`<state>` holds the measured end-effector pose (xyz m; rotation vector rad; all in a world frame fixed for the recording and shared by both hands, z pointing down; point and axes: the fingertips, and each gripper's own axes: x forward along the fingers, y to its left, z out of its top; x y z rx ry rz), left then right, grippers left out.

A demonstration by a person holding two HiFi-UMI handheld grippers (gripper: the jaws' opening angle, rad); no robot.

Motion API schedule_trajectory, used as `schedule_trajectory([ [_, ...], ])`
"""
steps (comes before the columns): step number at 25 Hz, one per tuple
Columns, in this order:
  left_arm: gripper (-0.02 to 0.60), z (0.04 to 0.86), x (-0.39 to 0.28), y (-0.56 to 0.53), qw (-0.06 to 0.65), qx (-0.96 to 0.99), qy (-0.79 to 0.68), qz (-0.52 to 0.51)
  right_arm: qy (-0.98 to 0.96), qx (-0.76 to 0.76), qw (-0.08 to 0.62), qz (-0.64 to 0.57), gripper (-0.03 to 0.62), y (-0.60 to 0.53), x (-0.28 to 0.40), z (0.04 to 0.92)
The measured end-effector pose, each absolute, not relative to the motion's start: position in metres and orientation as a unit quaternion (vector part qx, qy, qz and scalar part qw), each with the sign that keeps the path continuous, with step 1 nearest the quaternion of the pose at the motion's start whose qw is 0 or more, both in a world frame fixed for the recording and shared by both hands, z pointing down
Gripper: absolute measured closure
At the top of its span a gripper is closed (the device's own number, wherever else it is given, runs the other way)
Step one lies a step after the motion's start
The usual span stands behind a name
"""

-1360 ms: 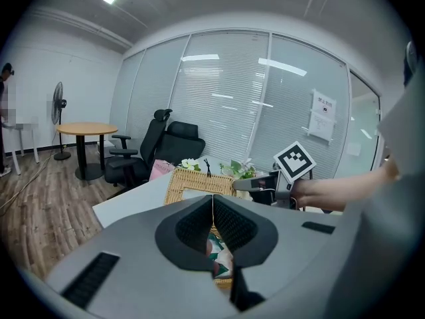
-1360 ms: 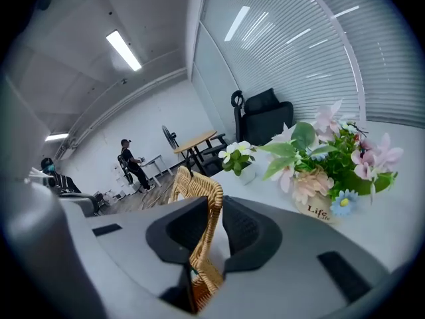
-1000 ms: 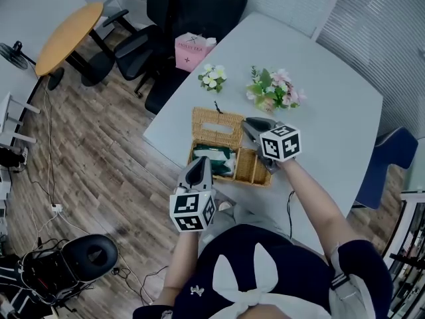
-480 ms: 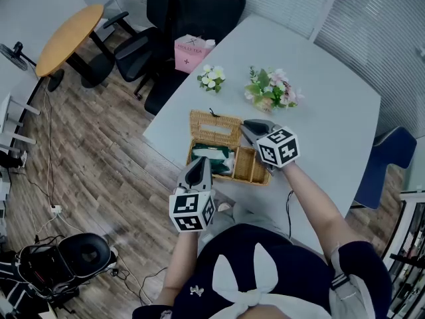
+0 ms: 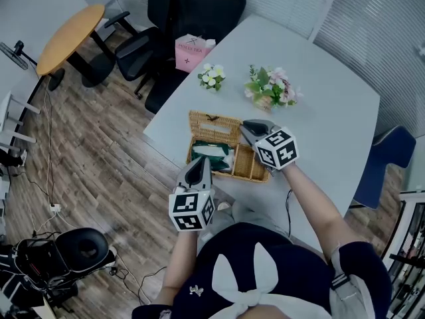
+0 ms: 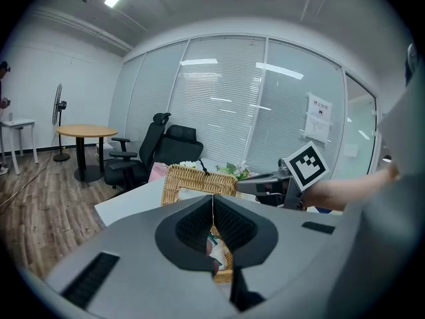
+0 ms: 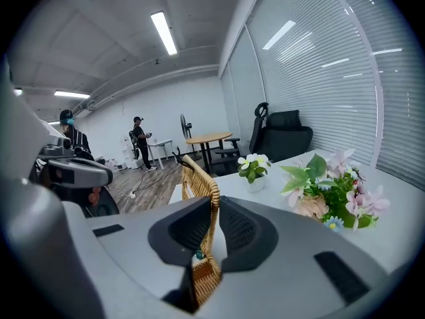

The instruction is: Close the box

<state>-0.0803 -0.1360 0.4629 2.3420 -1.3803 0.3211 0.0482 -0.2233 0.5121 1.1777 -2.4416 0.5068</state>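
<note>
A wicker box stands open near the white table's front edge, with a green and white packet inside. Its wicker lid stands hinged up at the box's far side. My right gripper is shut on the lid's right edge; in the right gripper view the woven lid runs between the right gripper's pads. My left gripper hovers at the box's near left corner, shut on nothing. In the left gripper view the left gripper points at the raised lid.
On the white table behind the box are a small pot of white flowers and a pink bouquet. Black office chairs and a pink bag stand past the table's left edge. A blue chair is at the right.
The lid has swung up a little from lying back, carried by my right gripper. The left gripper has stayed in place.
</note>
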Motion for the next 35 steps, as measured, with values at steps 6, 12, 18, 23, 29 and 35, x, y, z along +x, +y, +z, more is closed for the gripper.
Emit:
schedule_trajectory([
  [6,0.558,0.463,-0.082,-0.135,0.200,0.838,-0.494,0.116,-0.874,0.411,0.210,0.150,0.549,-0.217,0.045,0.510],
  [12,0.558,0.462,-0.082,-0.133,0.200,0.840,-0.492,0.116,-0.878,0.402,0.227,0.125,0.549,-0.211,0.042,0.507],
  [18,0.558,0.462,-0.080,-0.132,0.199,0.841,-0.489,0.118,-0.881,0.392,0.241,0.107,0.549,-0.206,0.038,0.506],
  [23,0.558,0.463,-0.078,-0.129,0.199,0.842,-0.487,0.119,-0.883,0.388,0.246,0.100,0.551,-0.201,0.037,0.506],
  [29,0.558,0.465,-0.079,-0.123,0.200,0.841,-0.489,0.117,-0.886,0.377,0.257,0.084,0.543,-0.198,0.034,0.505],
  [35,0.558,0.466,-0.082,-0.120,0.202,0.838,-0.494,0.114,-0.890,0.358,0.271,0.074,0.545,-0.192,0.026,0.504],
])
